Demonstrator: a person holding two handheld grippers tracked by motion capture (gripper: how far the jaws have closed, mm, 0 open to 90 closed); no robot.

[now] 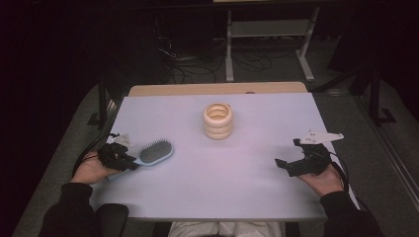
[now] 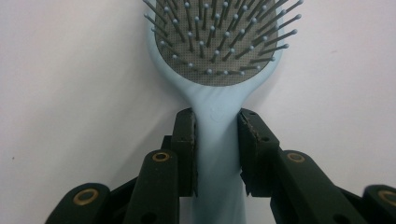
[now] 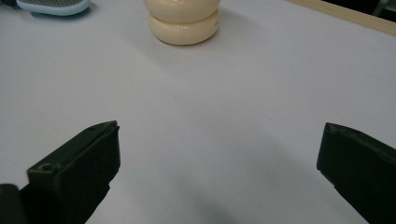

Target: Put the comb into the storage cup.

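High view shows a cream holder (image 1: 218, 121), shaped like stacked rounded rings, upright on the pale lilac table (image 1: 222, 192), its hollow holding nothing visible. Left of the holder and nearer the person, the left gripper (image 1: 129, 163) is clamped on the smooth handle of a pale blue hairbrush (image 1: 153, 153) with ball-tipped bristles. Right of the holder, the right gripper (image 1: 287, 154) holds its jaws wide apart.

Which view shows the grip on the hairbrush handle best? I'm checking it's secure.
The left gripper view: the left gripper has both pads against the hairbrush handle. The high view shows it small, the hand covering the handle. The right gripper view catches just the brush head's edge.
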